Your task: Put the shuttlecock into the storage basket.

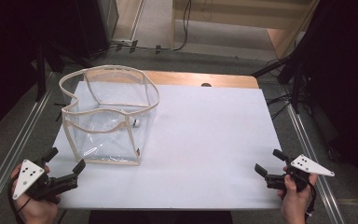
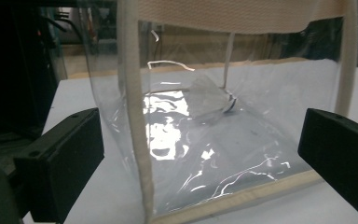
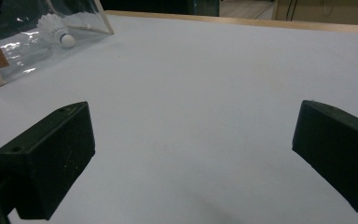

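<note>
A clear plastic bag (image 1: 107, 116) with cream fabric trim stands open-topped on the left of the white table (image 1: 205, 140). A white shuttlecock (image 1: 136, 122) lies inside it near its right wall, also visible as the shuttlecock (image 3: 56, 29) in the right gripper view and as the shuttlecock (image 2: 212, 98) through the bag wall (image 2: 242, 140). My left gripper (image 1: 66, 161) is open near the front left corner, facing the bag's near side. At the front right edge my right gripper (image 1: 269, 162) is open over bare table, with nothing between its jaws.
The table's wooden far edge (image 1: 200, 78) shows behind the white sheet. Metal rails (image 1: 14, 154) run along both sides of the table. Black stands and cables (image 1: 303, 60) are on the floor beyond.
</note>
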